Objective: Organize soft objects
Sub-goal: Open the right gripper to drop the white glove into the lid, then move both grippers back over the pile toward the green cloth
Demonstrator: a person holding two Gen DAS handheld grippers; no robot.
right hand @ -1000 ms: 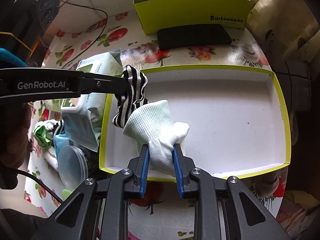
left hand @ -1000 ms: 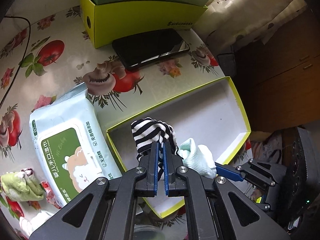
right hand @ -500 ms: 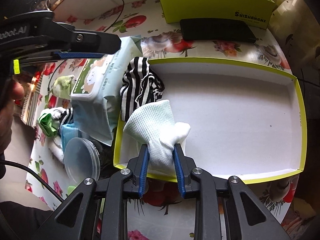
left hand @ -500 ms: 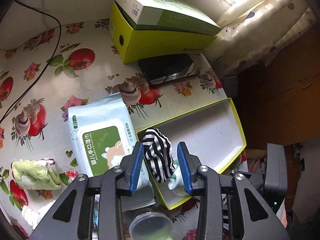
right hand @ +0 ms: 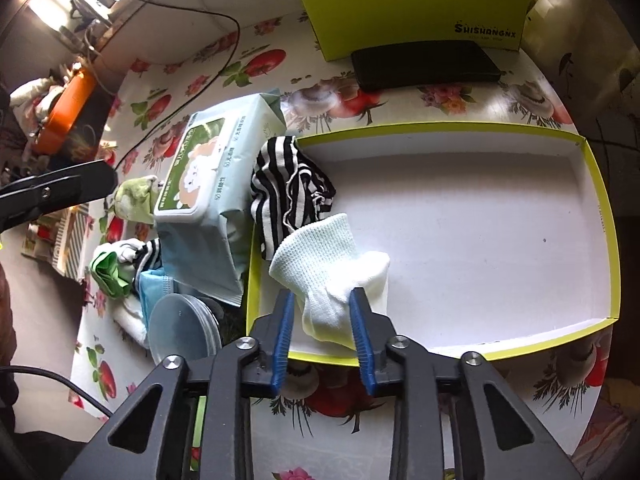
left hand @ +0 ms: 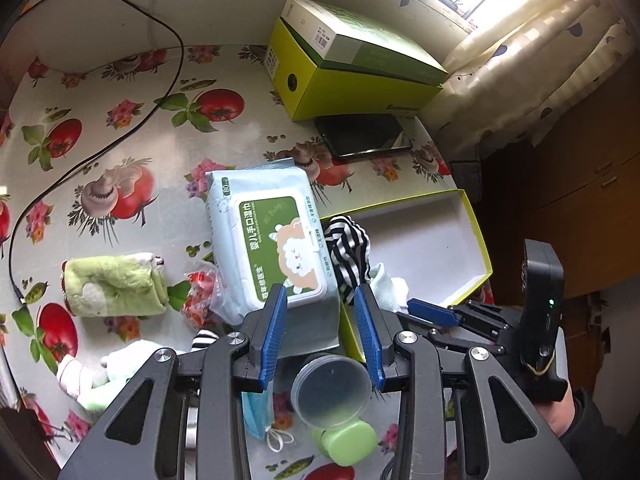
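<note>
A table [left hand: 120, 152] in a fruit-print oilcloth is carrying a shallow yellow-rimmed box [right hand: 600, 216], a wipes pack [left hand: 272, 240], a rolled green towel [left hand: 112, 284], a dark phone [left hand: 364, 136], a lime carton [left hand: 352, 84] and a black cable [left hand: 100, 148].

1. A shallow tray [right hand: 600, 216] lies on the table [left hand: 120, 152].
2. A striped cloth [right hand: 288, 188] hangs over the tray's left wall, partly inside.
3. A knit sock [right hand: 324, 268] lies in the tray, just before the cloth.
4. A wipes pack [right hand: 204, 184] lies left of the tray, touching the cloth.
5. A phone [right hand: 424, 64] lies behind the tray; a box [right hand: 416, 20] stands behind the phone.
6. A rolled towel [left hand: 112, 284] lies left of the pack.
</note>
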